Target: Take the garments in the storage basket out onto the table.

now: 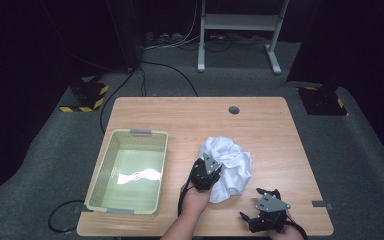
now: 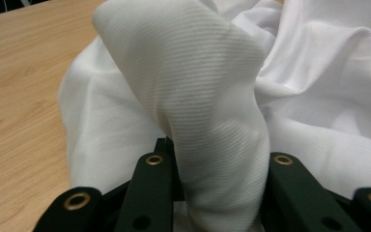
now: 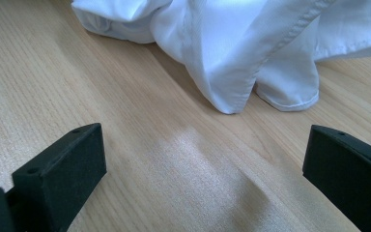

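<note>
Our left fingers (image 2: 149,183) pinch a fold of the white cloth (image 1: 227,167), crumpled mid-counter (image 1: 190,115) beside the bin (image 1: 130,170), likely to lift it; our right gripper (image 1: 262,210) waits open nearby.

No legible text or markings

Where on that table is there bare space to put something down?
The far strip of the table behind the green basket and white cloth is bare, as is the right side beyond the cloth. It is crowded around the left gripper and right gripper.
</note>
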